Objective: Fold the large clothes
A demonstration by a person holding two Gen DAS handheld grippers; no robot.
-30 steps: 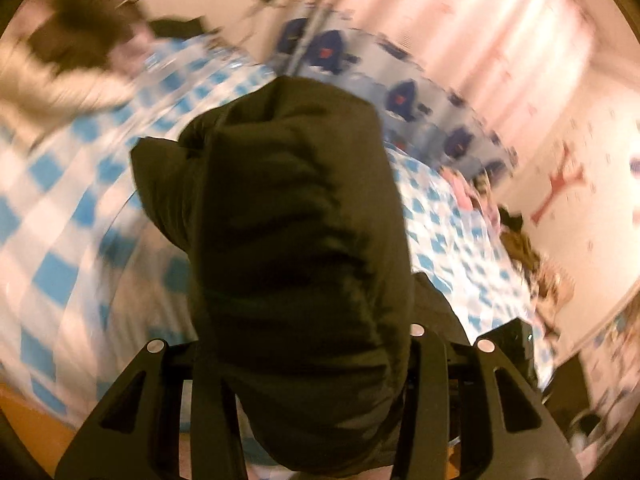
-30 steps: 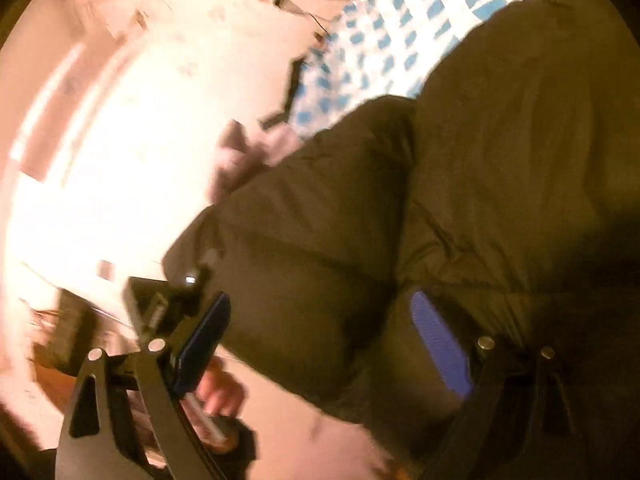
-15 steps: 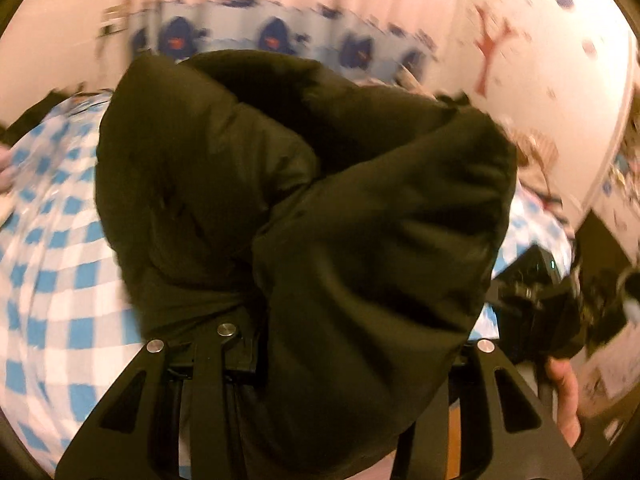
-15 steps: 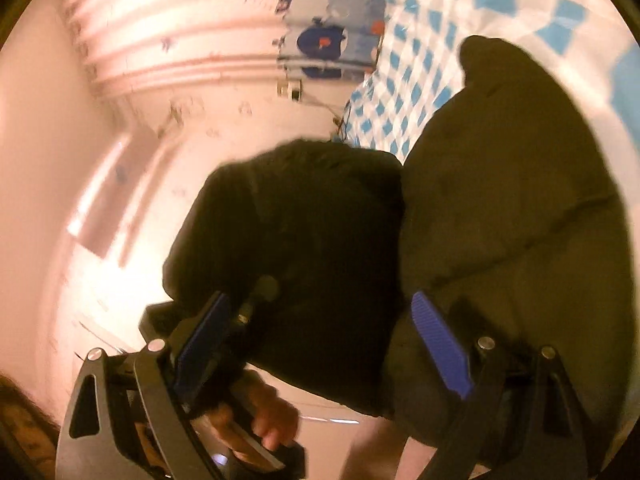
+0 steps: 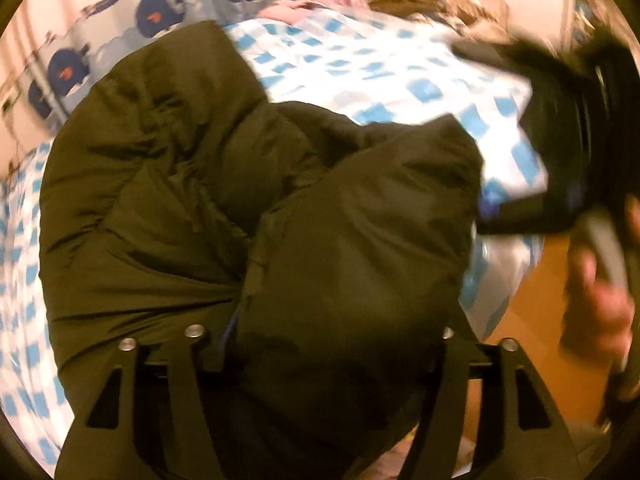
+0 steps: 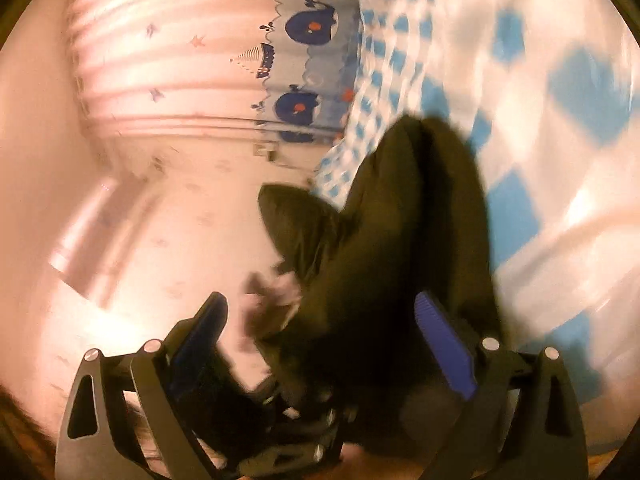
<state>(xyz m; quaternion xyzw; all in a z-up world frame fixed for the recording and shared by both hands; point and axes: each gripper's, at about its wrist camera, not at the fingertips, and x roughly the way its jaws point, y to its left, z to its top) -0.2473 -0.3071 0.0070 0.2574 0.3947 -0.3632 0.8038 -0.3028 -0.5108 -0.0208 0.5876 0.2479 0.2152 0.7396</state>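
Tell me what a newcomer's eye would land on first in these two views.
First, the bulky dark olive puffer jacket, bunched in the middle of the left wrist view and spilling over the left gripper. Behind it spreads the blue-and-white checked bedspread. In the right wrist view, the right gripper stands out by the bright blue pads on its fingers, spread wide with the jacket between them.

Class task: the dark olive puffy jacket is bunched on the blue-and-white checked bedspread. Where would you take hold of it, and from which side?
Grip the dark olive puffy jacket at its thinner outer edge, coming from the bed's near side. The padded bulk is too thick, while the edge lies flatter on the checked bedspread.
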